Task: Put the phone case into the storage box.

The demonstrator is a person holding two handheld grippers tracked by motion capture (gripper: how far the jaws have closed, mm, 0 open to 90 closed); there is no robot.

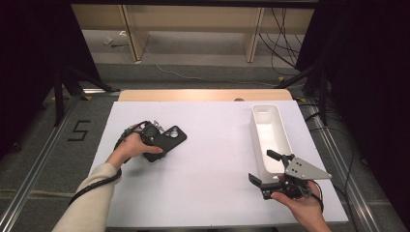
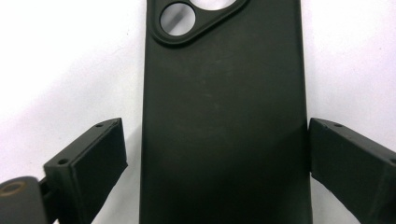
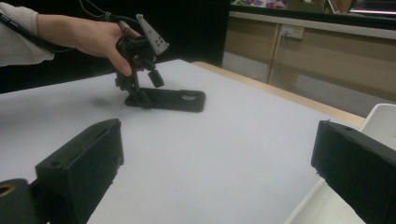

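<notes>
On the desk, left half: phone case [image 1: 167, 140], black, lying flat, camera cut-out facing away from the person.
Left gripper [image 1: 150, 133]: positioned over the near end of the phone case; jaws spread wide on either side of it. In the left gripper view the right-hand jaw stands close against the case edge and the left-hand jaw is clear of it. Nothing clamped.
Right gripper [image 1: 270, 169]: held low at the near right of the desk [image 1: 212, 159], just beside the near end of the white bin [image 1: 270, 130]; jaws wide open, holding nothing.
Step in hand: judged to be the approach to grasp, jaws straddling the phone case before closing.
Next move: close the left jaws squarely on the long edges, centred enough that the phone case does not pivot when lifted.
Likely destination: white bin, long and narrow, at the right side of the desk, well apart from the phone case.
Obstructions: none between phone case and white bin; the right gripper beside the bin's near end may need to give way.
</notes>
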